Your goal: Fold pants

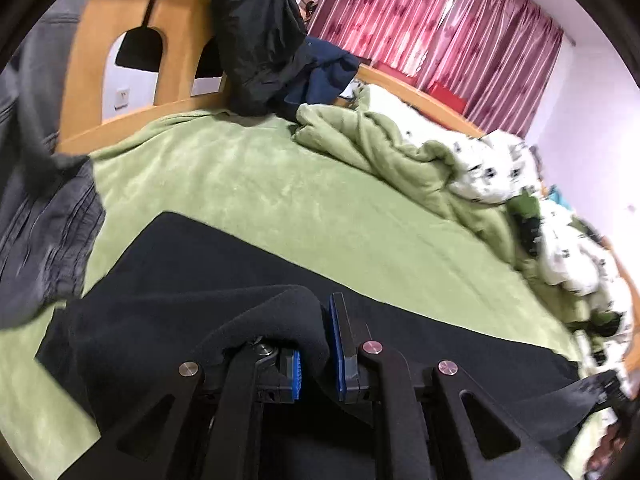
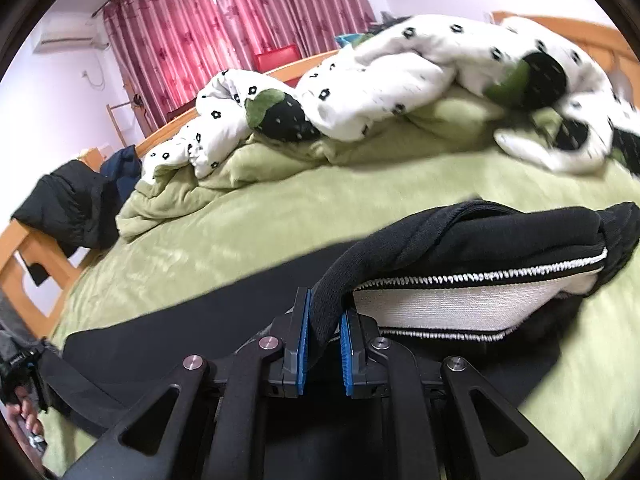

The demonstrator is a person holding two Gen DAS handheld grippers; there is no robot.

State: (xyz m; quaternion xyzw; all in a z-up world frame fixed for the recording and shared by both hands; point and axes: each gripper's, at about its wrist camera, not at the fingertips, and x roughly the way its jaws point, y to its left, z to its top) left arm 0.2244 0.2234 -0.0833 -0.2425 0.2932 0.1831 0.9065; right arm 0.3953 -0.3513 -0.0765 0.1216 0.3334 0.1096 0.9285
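Observation:
Black pants (image 1: 224, 264) lie across the green blanket, partly lifted at the near edge. My left gripper (image 1: 318, 336) is shut on a raised fold of the black fabric, which drapes over its left finger. In the right wrist view the pants (image 2: 500, 236) show their waist end, with the white inner waistband (image 2: 460, 304) and a zigzag-stitched edge turned outward. My right gripper (image 2: 324, 314) is shut on the black waistband strip, which passes between the blue pads (image 2: 304, 332). The lifted waist hangs above the bed.
A green blanket (image 1: 260, 184) covers the bed. A crumpled white duvet with black flowers (image 2: 400, 80) lies along the far side. A black jacket (image 1: 256, 36) hangs on the wooden bed frame (image 1: 176, 24). Grey jeans (image 1: 44, 216) lie at the left. Red curtains (image 2: 240, 20) hang behind.

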